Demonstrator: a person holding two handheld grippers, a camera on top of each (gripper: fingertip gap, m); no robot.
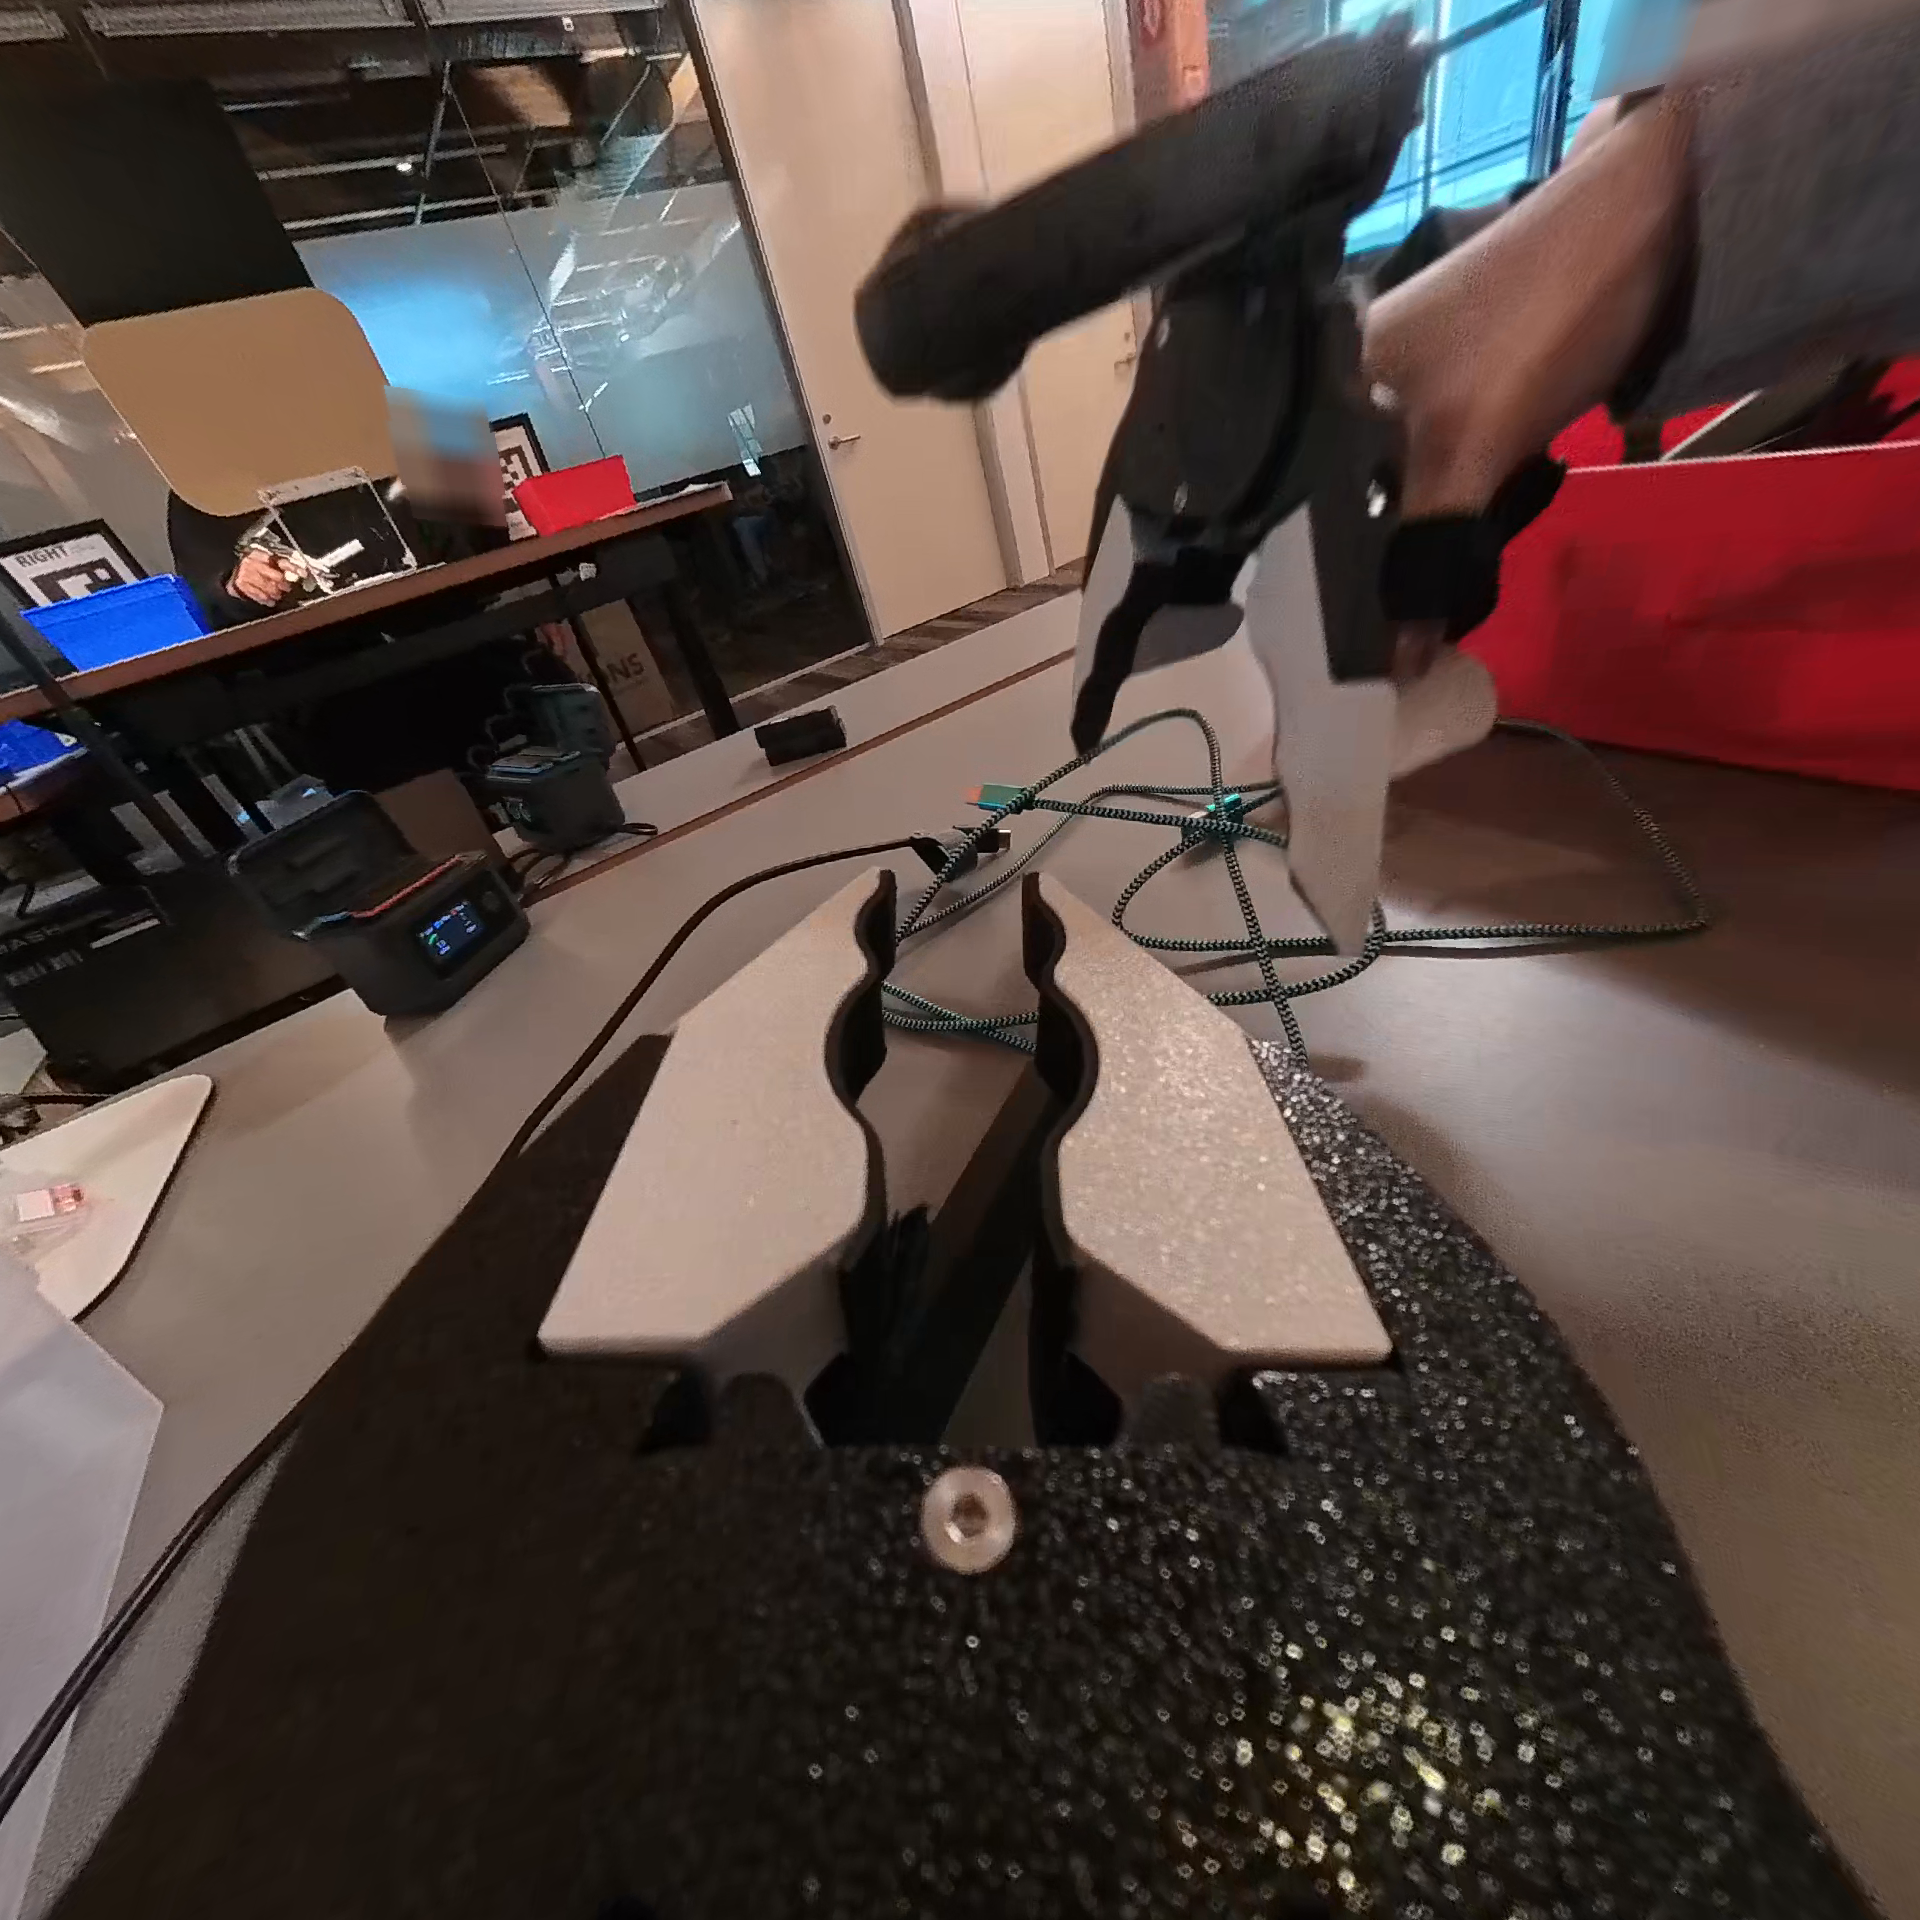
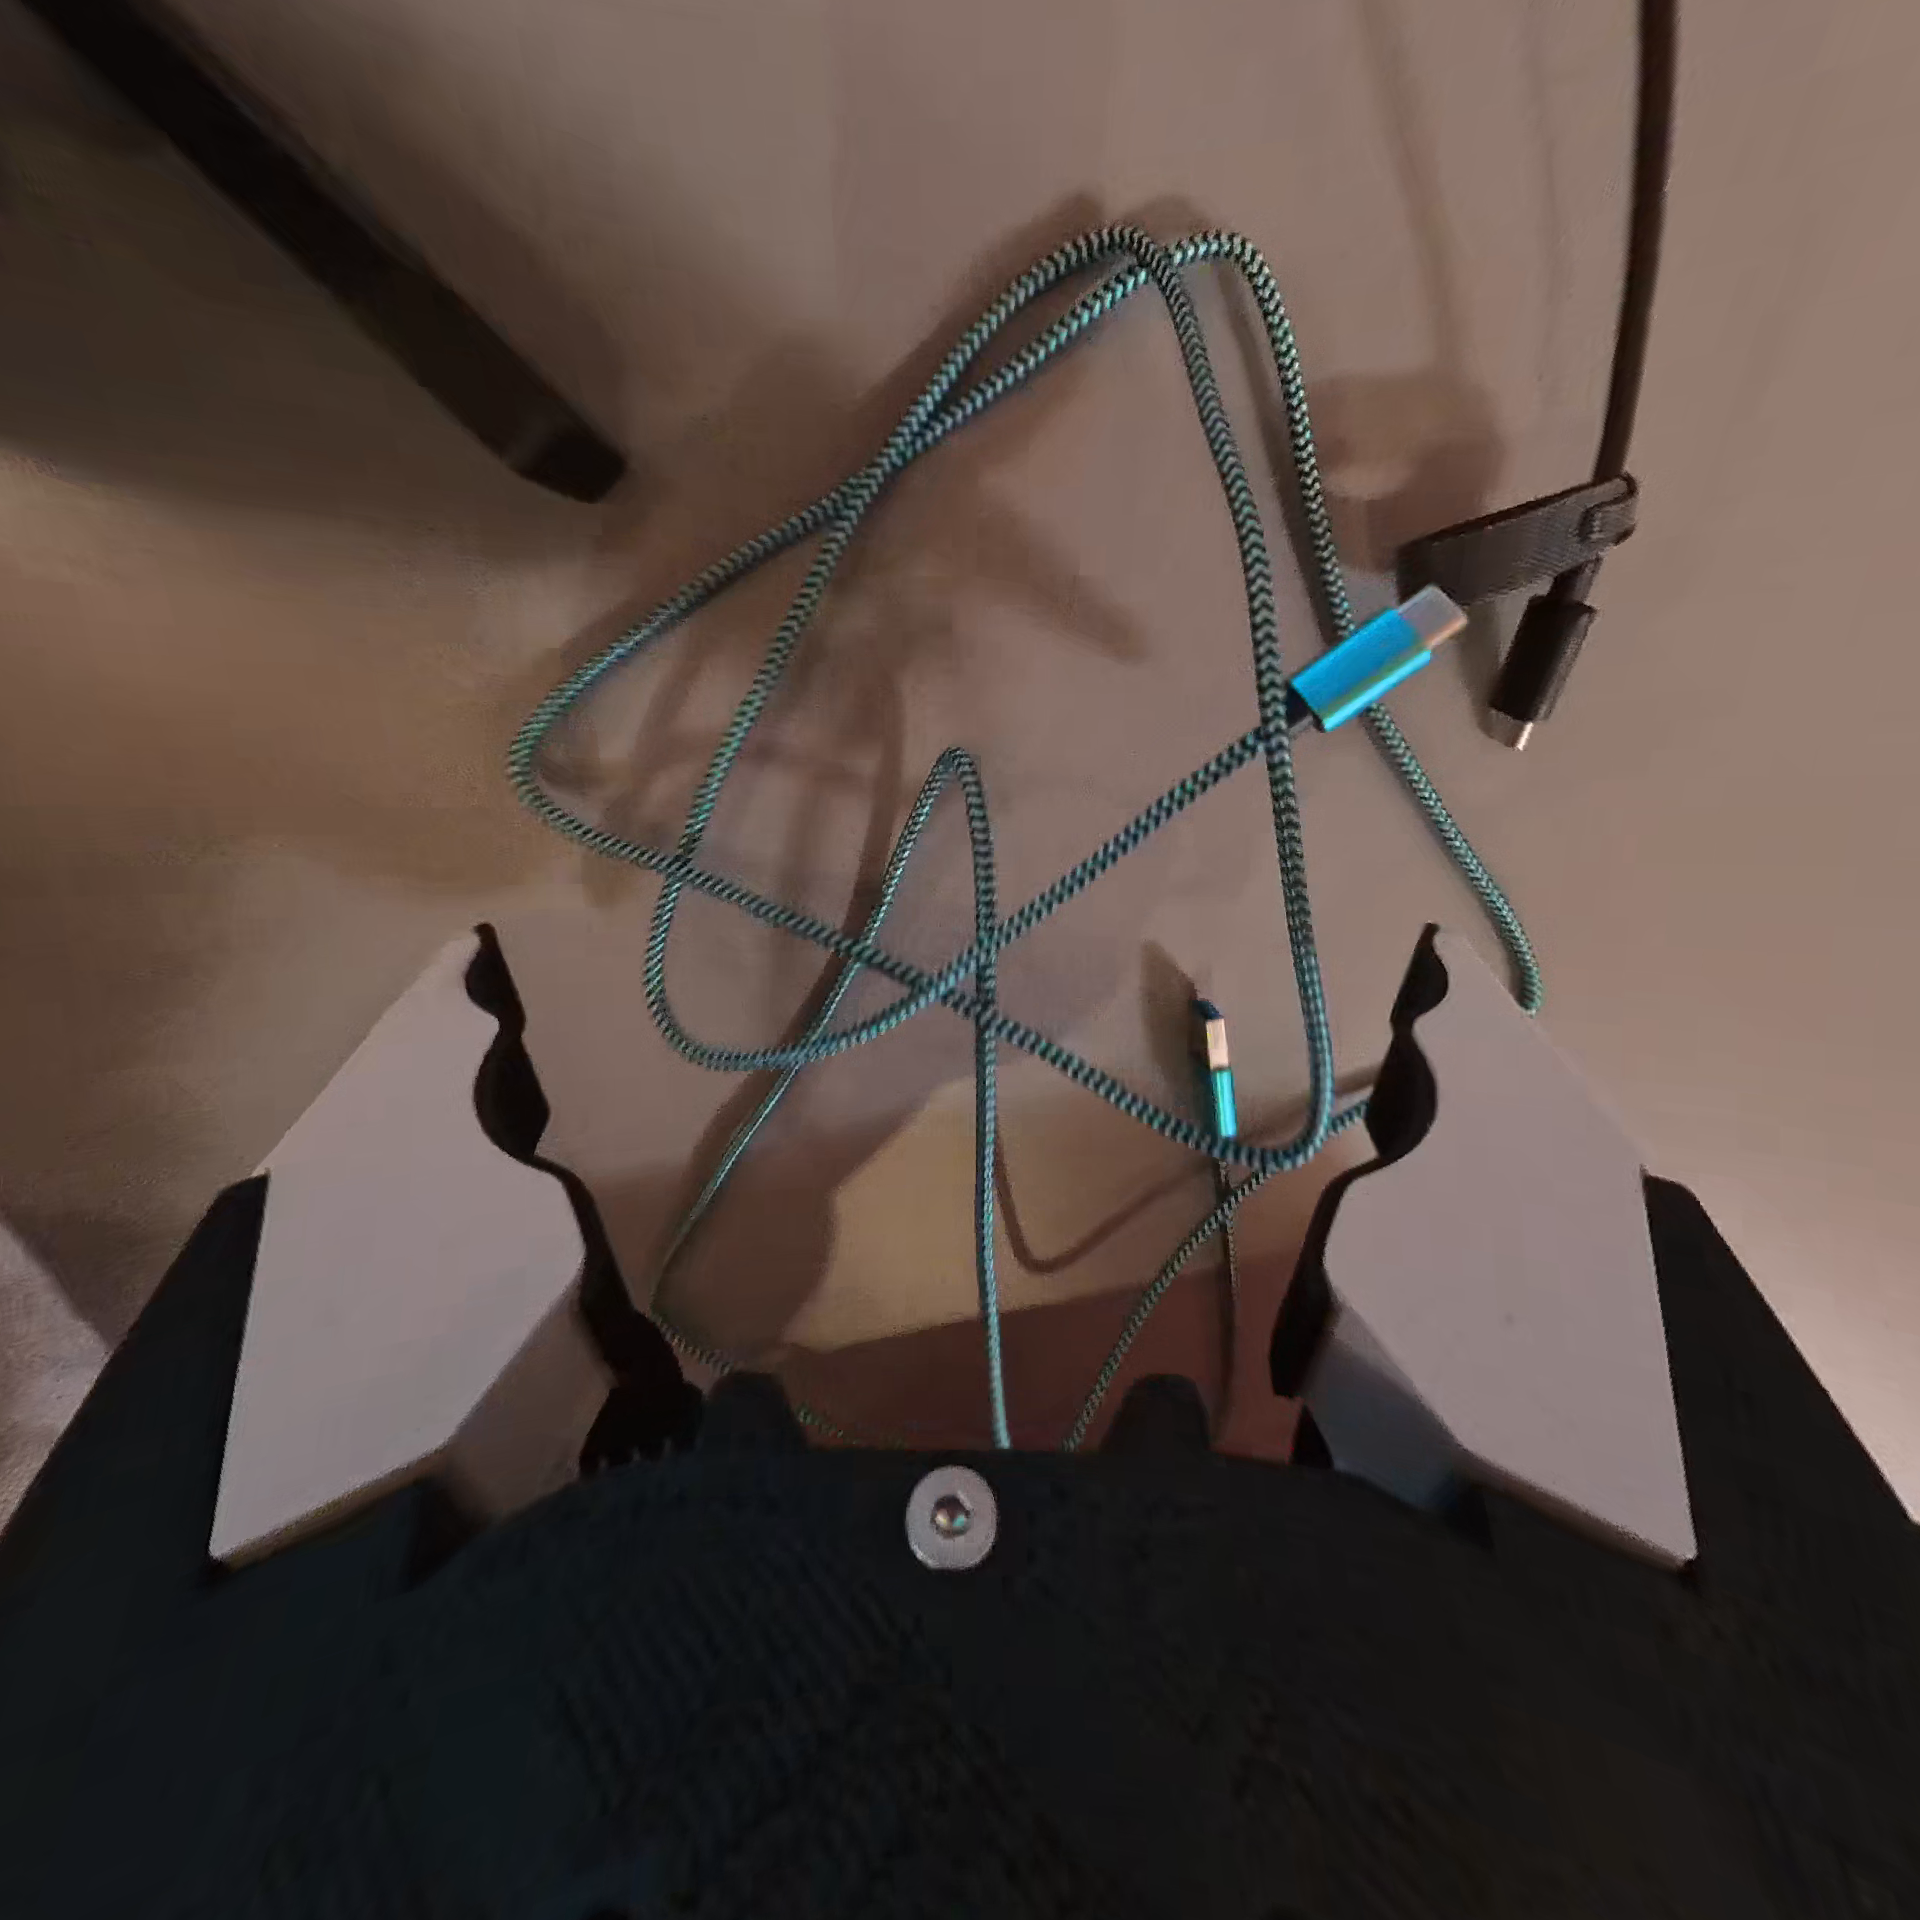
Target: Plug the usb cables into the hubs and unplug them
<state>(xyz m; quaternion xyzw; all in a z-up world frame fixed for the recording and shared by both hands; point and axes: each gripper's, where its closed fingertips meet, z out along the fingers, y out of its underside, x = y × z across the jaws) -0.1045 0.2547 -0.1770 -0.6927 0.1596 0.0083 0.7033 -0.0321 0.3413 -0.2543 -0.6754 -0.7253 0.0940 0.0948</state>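
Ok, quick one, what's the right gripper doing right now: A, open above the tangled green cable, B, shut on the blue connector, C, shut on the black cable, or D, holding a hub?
A: the right gripper hangs open, holding nothing, over the loose green braided cable lying on the table.

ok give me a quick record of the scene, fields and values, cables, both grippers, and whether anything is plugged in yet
surface: grey table
braided cable: teal and black, lying tangled and loose
large teal plug: free, not inserted
small teal plug: free, on the table
black cable: plug end loose, beside the large teal plug
hub: not identifiable in either view
left hand-held gripper: slightly open, empty
right hand-held gripper: wide open above the tangle, empty
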